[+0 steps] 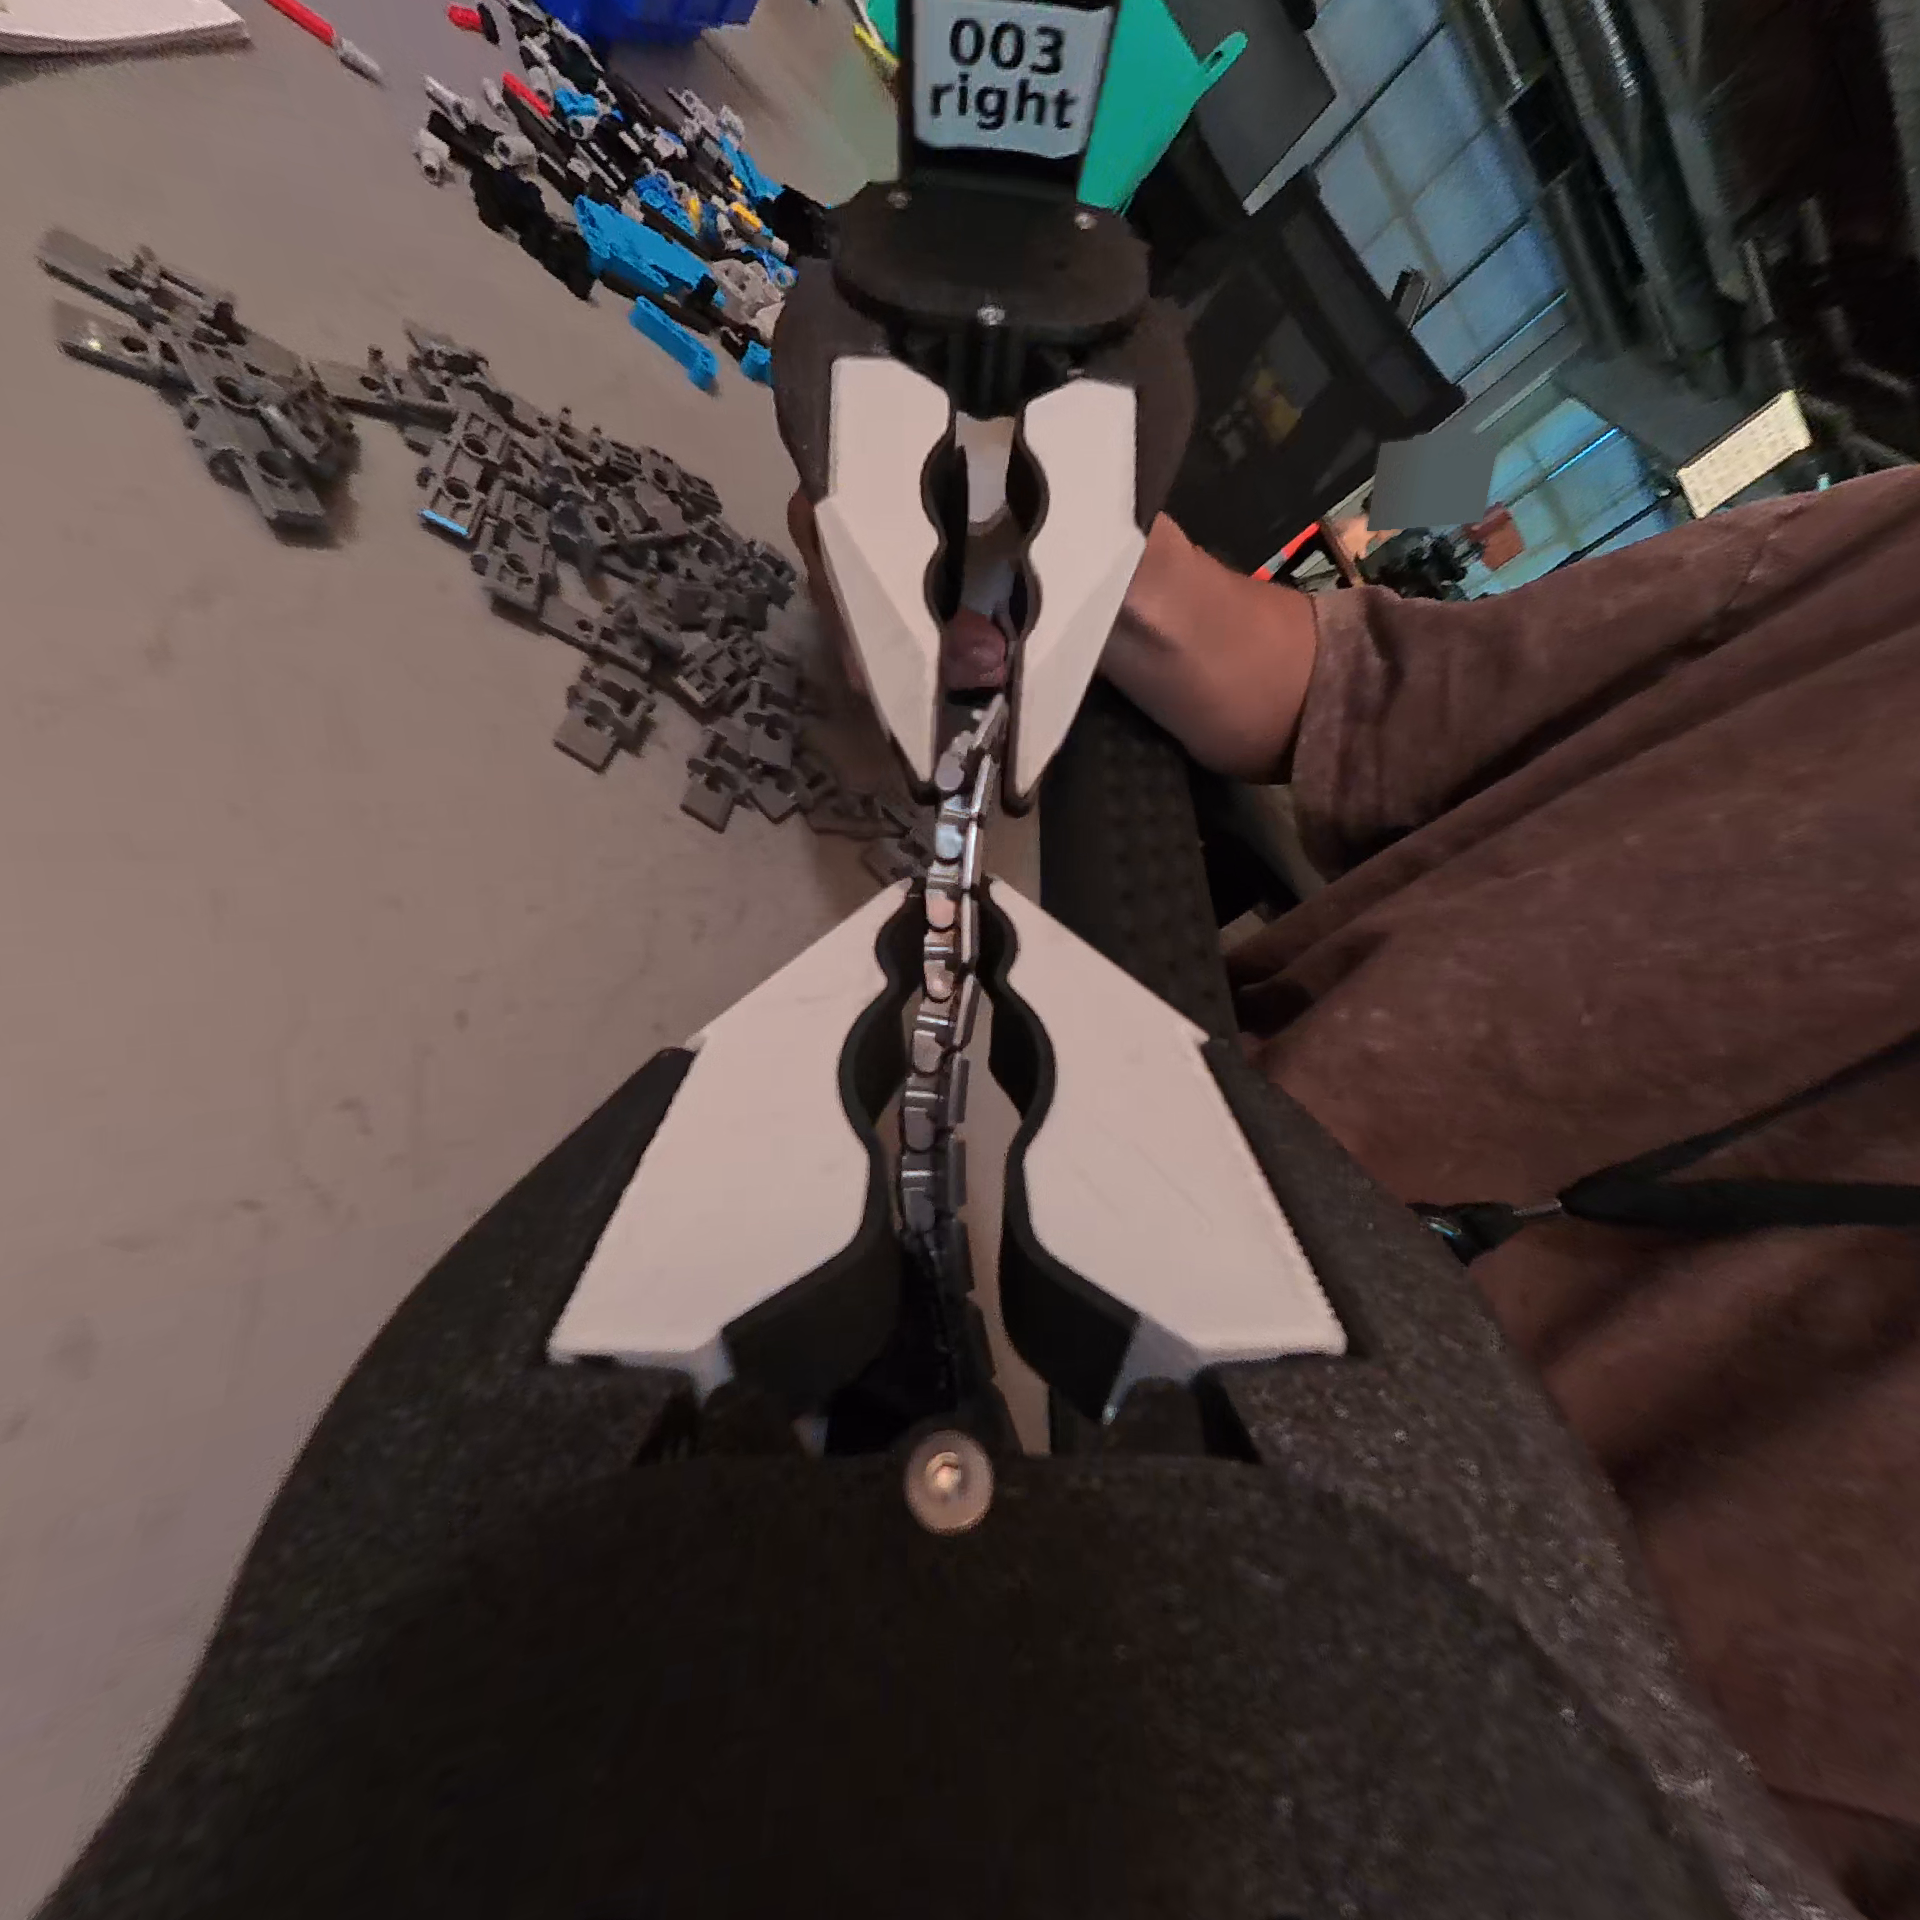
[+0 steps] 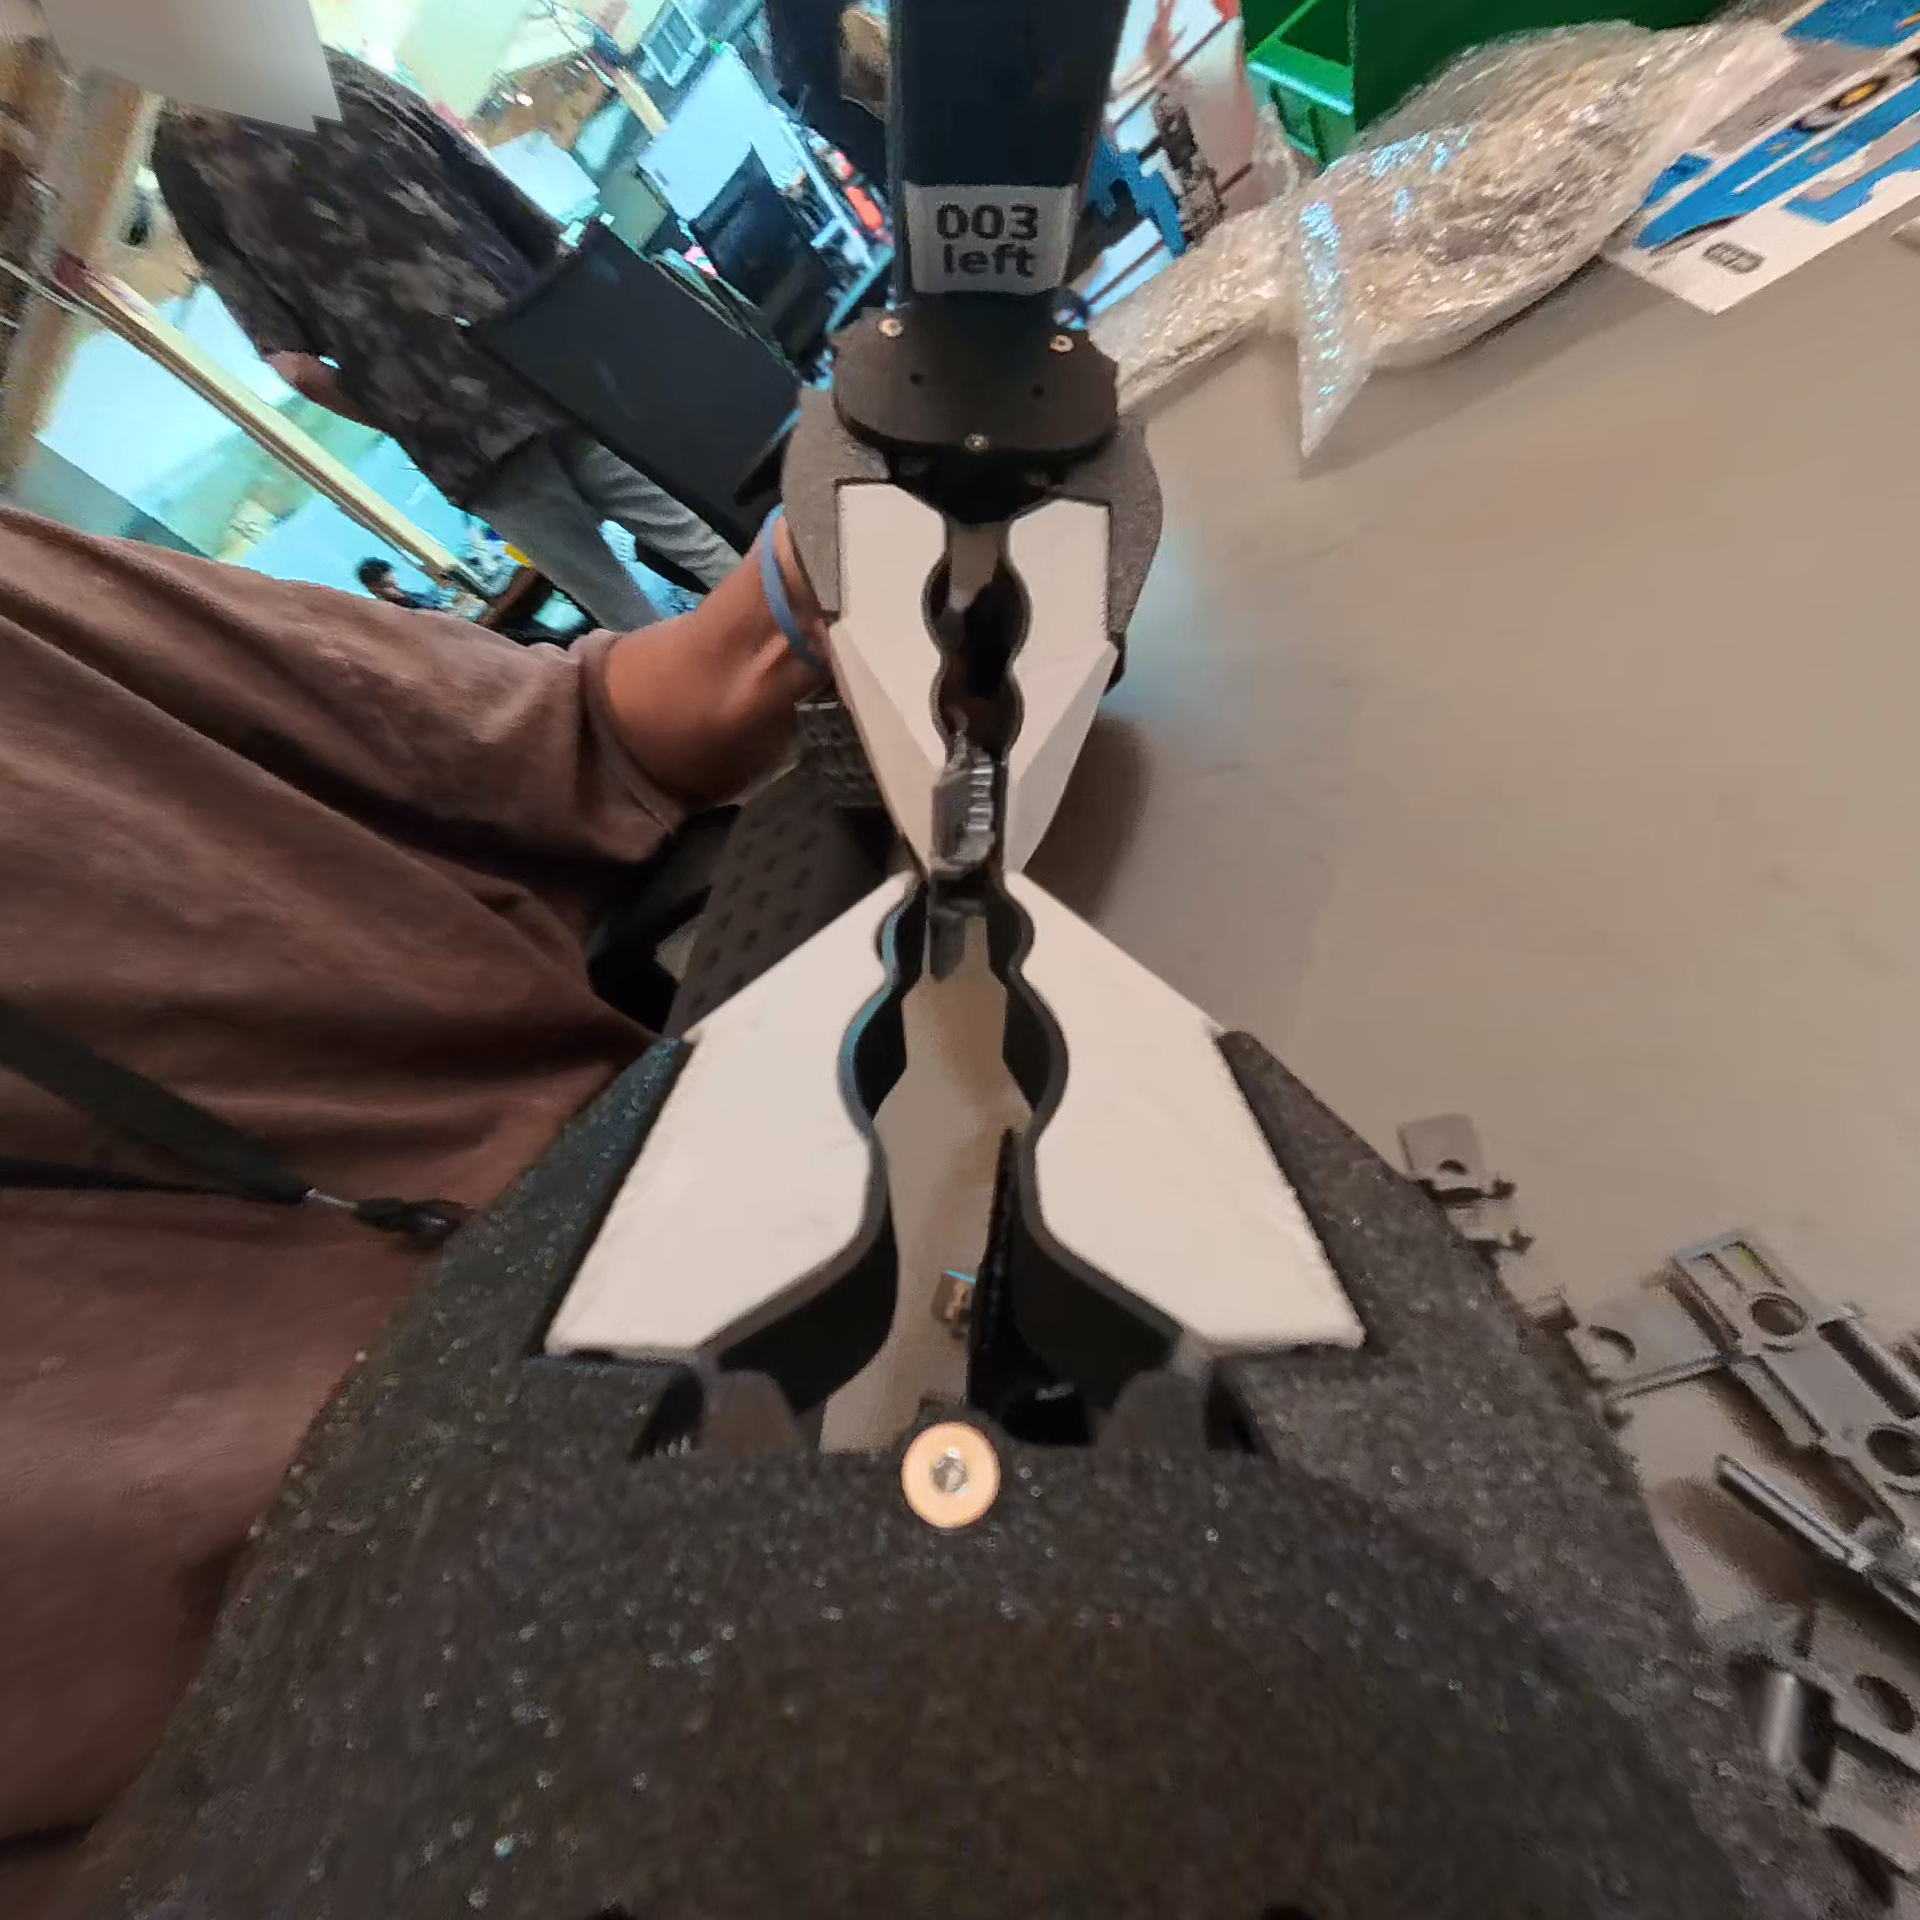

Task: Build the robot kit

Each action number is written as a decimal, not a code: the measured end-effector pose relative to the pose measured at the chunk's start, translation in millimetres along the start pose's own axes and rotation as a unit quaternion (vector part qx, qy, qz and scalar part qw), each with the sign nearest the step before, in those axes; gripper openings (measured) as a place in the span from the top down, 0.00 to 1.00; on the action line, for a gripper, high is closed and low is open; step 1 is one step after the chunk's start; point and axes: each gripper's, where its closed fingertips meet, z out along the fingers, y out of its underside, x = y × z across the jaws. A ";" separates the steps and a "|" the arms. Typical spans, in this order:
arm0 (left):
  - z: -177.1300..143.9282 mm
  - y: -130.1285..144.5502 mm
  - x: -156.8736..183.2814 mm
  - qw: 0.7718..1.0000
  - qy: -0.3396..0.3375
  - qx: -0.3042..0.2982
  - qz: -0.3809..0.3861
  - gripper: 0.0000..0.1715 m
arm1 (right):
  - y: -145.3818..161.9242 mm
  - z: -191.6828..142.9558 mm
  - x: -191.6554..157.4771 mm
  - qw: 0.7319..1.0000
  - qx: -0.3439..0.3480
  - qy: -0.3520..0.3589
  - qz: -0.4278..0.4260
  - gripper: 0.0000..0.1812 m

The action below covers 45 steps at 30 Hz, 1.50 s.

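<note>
Both tools same build: left gripper & right gripper each w/ black grainy foam-like body, two white angular fingers lined w/ wavy black inner pads, one silver screw w/ washer centred at base. Far end of each: round black plate w/ small screws, black post w/ white printed label; teal part behind right one's post. Person wears brown long sleeve top, black cord across chest, blue band at left wrist.
</note>
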 end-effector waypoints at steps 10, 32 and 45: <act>-9.2 -6.4 2.0 0.999 0.020 0.025 -0.009 0.96 | -2.4 -4.4 -5.4 0.999 0.012 -0.042 0.022 0.94; -0.5 -2.2 13.1 0.993 -0.043 -0.034 0.103 0.88 | 2.8 6.8 -0.5 0.995 -0.038 0.052 -0.080 0.94; -11.5 11.4 0.5 0.910 -0.236 -0.147 0.309 0.89 | 62.1 2.2 42.5 0.895 -0.251 0.241 -0.279 0.92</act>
